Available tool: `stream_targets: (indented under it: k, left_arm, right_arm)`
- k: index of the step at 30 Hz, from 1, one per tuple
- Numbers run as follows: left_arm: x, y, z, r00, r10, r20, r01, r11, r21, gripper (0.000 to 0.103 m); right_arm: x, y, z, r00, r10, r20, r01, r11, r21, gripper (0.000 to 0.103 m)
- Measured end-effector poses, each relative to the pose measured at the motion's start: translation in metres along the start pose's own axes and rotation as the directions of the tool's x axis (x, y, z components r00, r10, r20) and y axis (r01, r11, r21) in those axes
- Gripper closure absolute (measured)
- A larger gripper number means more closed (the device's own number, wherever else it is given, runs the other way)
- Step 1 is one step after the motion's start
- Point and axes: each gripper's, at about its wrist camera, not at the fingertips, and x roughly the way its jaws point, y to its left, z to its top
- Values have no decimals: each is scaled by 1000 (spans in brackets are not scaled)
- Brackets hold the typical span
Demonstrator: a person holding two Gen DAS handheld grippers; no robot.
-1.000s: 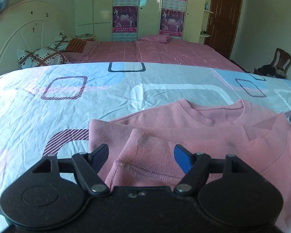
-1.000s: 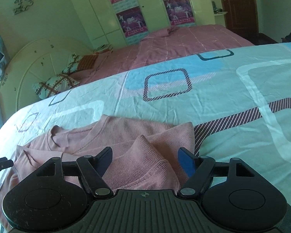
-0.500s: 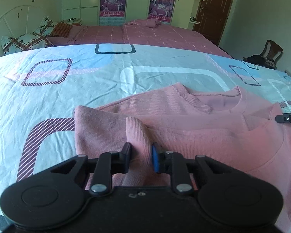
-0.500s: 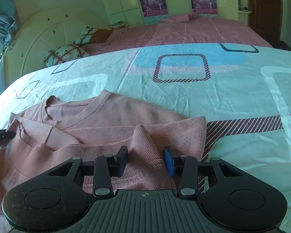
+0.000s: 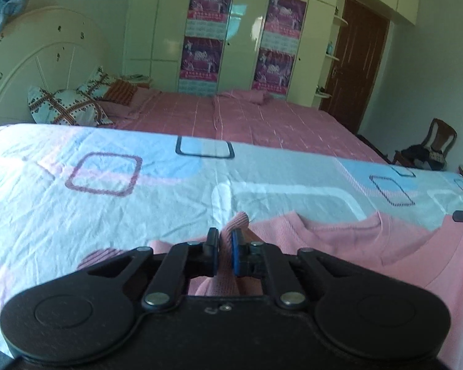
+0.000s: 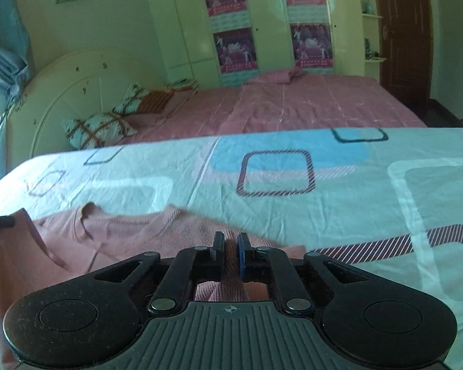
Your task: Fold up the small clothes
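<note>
Left wrist view: the left gripper (image 5: 226, 248) has just been closing, and its jaws are now pinched together on a raised fold of the pink sweatshirt (image 5: 370, 246). A ribbed tip of fabric pokes up beyond the fingertips. The rest of the garment lies to the right on the patterned bedsheet (image 5: 108, 209), neckline toward the far side.

Right wrist view: the right gripper (image 6: 230, 251) has likewise just been closing and is clamped on a bunched pink fold of the sweatshirt (image 6: 108, 234), which spreads to the left over the bedsheet (image 6: 370, 203). Beyond lies a pink bed (image 6: 308, 104).
</note>
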Motion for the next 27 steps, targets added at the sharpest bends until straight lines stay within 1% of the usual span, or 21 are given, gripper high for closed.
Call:
stream_targets:
  k: [3, 4, 5, 8, 11, 13, 14, 16, 17, 18, 19, 20, 21, 22, 25, 27]
  left_arm:
    - [5, 3, 14, 998, 37, 50, -35, 999, -37, 96]
    - [9, 5, 17, 997, 44, 56, -41, 998, -45, 96]
    - [16, 4, 17, 998, 50, 45, -48, 998, -39, 96]
    - [37, 0, 6, 996, 85, -9, -85, 996, -5, 96]
    - [51, -1, -11, 991, 122, -50, -121, 992, 20, 96]
    - [60, -3, -19, 984, 151, -89, -147, 988, 58, 95]
    - [65, -5, -23, 982, 156, -111, -148, 986, 78, 95]
    - [64, -9, -27, 978, 189, -92, -178, 978, 112, 86]
    - [61, -9, -27, 976, 199, -88, -190, 976, 106, 83]
    - [57, -7, -24, 976, 203, -83, -196, 976, 92, 77]
    - [51, -6, -22, 976, 204, -74, -198, 977, 79, 69]
    - [44, -5, -21, 979, 197, -59, -193, 979, 70, 65]
    - [36, -6, -20, 981, 189, -44, -186, 980, 65, 56]
    - [27, -8, -20, 983, 179, -25, -178, 982, 61, 51]
    - [6, -22, -25, 992, 124, 2, -124, 989, 83, 51]
    - [4, -36, -28, 996, 84, -7, -82, 991, 109, 49]
  right_arm:
    - [-2, -1, 15, 997, -49, 54, 47, 999, 25, 96]
    - [0, -2, 20, 995, -66, 68, 64, 997, 40, 96]
    - [3, -4, 23, 994, -76, 75, 73, 996, 49, 96]
    - [27, -7, 22, 994, -105, 29, 103, 993, 56, 96]
    - [51, -10, 7, 989, -144, -18, 145, 988, 62, 96]
    - [64, -12, -1, 983, -175, -47, 177, 982, 59, 95]
    - [70, -12, -5, 978, -197, -62, 200, 979, 41, 95]
    - [77, -14, -11, 965, -250, -83, 252, 968, 12, 95]
    - [77, -16, -12, 957, -278, -79, 280, 960, 5, 95]
    - [75, -18, -11, 956, -286, -74, 287, 958, 17, 95]
    - [68, -20, -10, 957, -284, -56, 286, 957, 44, 95]
    - [59, -21, -8, 961, -275, -33, 277, 959, 63, 95]
    - [51, -19, -6, 965, -260, -12, 260, 963, 68, 95]
    - [42, -13, -5, 972, -237, 3, 236, 970, 59, 95]
    - [30, 9, -7, 987, -162, 7, 161, 987, 22, 95]
    - [30, 24, -12, 992, -125, -12, 126, 992, 1, 95]
